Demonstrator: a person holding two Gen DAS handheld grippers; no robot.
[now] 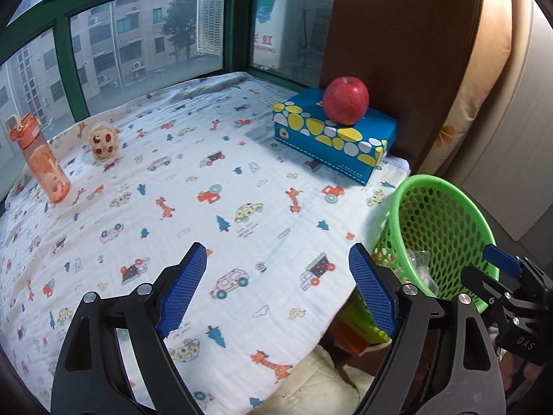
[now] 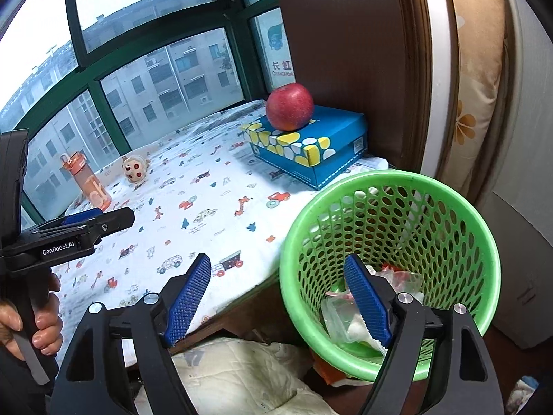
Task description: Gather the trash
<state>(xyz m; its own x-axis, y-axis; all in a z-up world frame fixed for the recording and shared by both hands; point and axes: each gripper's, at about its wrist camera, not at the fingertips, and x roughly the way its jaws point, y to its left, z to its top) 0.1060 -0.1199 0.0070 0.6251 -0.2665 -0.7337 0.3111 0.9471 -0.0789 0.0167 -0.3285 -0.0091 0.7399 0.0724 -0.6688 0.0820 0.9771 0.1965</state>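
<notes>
R tool [image 2: 276, 297] jaws wide, nothing btwn them, over table [image 2: 193, 207] edge & green basket [image 2: 459, 214]. Basket holds clear wrappers [image 2: 337, 314]. Apple [image 2: 289, 105] sits on blue box [image 2: 325, 148] at far right corner. Orange bottle [image 2: 88, 181] & toy [image 2: 135, 169] by far edge. L tool [image 2: 100, 219] at left, in a hand [image 2: 41, 328].

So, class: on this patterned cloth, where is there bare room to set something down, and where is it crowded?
Free: the wide middle of the cloth, between the orange bottle and small toy at the window side and the blue box. Crowded: the box corner bearing the apple, beside the green basket.
</notes>
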